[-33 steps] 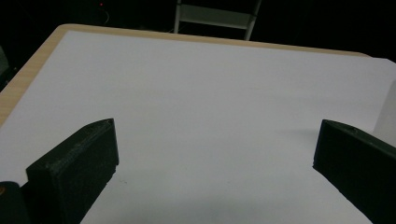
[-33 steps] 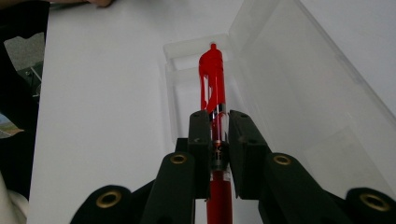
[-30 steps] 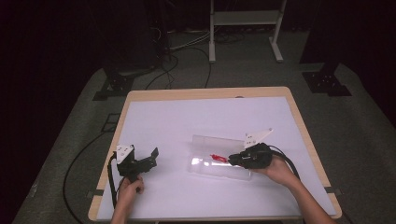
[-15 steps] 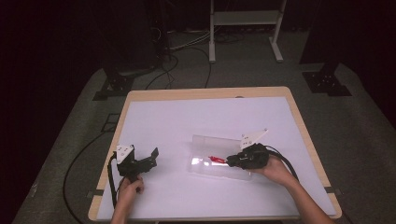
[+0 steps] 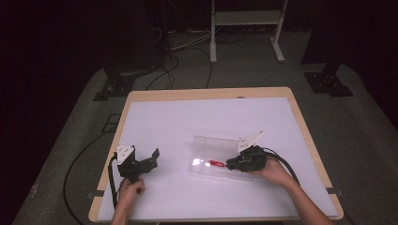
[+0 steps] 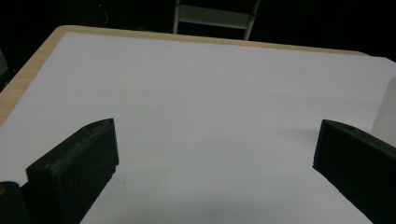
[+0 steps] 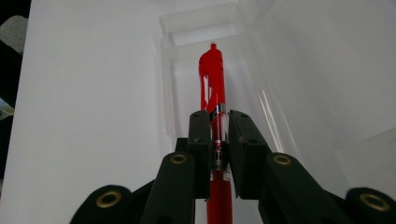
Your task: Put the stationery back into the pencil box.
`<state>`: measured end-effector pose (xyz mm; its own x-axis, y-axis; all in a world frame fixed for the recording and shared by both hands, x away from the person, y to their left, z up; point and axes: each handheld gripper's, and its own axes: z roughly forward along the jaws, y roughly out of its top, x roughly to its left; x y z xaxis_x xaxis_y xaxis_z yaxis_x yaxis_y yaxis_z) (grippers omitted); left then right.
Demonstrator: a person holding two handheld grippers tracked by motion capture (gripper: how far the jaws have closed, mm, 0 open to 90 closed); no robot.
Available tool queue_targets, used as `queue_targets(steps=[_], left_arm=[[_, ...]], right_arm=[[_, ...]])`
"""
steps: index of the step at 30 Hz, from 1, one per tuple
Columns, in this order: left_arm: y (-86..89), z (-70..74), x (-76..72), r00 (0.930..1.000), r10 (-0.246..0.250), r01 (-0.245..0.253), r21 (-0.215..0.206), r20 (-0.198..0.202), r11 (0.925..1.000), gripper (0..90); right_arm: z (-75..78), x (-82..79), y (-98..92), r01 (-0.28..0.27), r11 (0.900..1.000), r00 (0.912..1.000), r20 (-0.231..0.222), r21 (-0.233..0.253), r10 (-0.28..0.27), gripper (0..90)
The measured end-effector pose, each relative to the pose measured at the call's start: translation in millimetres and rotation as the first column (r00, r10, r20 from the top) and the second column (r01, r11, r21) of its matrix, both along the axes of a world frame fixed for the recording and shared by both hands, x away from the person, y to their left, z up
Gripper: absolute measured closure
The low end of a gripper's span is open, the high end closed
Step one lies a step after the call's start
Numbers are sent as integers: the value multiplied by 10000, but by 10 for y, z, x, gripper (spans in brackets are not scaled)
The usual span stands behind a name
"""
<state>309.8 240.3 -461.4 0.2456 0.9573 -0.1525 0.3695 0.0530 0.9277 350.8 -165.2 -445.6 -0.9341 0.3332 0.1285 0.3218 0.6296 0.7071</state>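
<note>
A red pen [image 7: 212, 79] lies lengthwise over a clear plastic case [image 7: 187, 60], its clip end pointing away from me. My right gripper [image 7: 218, 123] is shut on the pen's barrel. From above, the right gripper [image 5: 231, 164] holds the red pen [image 5: 217, 163] inside the open clear case [image 5: 209, 159], whose lid stands raised at the far side. My left gripper [image 5: 154, 157] rests near the table's front left corner, open, with bare white table between its jaws; in its own view the left gripper [image 6: 215, 140] is spread wide.
The white table [image 5: 206, 117] has a wooden rim. Cables [image 5: 84, 159] trail over the grey floor at left, and a white stand [image 5: 244, 28] rises behind the table.
My right gripper has slid a little to the left with the pen, further into the case. The left gripper has stayed put.
</note>
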Motion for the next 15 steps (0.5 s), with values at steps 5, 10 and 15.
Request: queue_targets(steps=[5, 10, 15], left_arm=[[3, 0, 1, 10000, 14, -14, -9, -22, 10000, 0], [0, 0, 1, 10000, 1, -1, -2, 0, 10000, 0], [0, 0, 1, 10000, -3, 3, -3, -2, 10000, 0]], right_arm=[[-38, 14, 24, -39, 10000, 10000, -87, -24, 39, 791], [-72, 25, 36, -40, 10000, 9998, -203, -59, 38, 791], [-92, 29, 50, -57, 9999, 9997, -253, -95, 55, 790]])
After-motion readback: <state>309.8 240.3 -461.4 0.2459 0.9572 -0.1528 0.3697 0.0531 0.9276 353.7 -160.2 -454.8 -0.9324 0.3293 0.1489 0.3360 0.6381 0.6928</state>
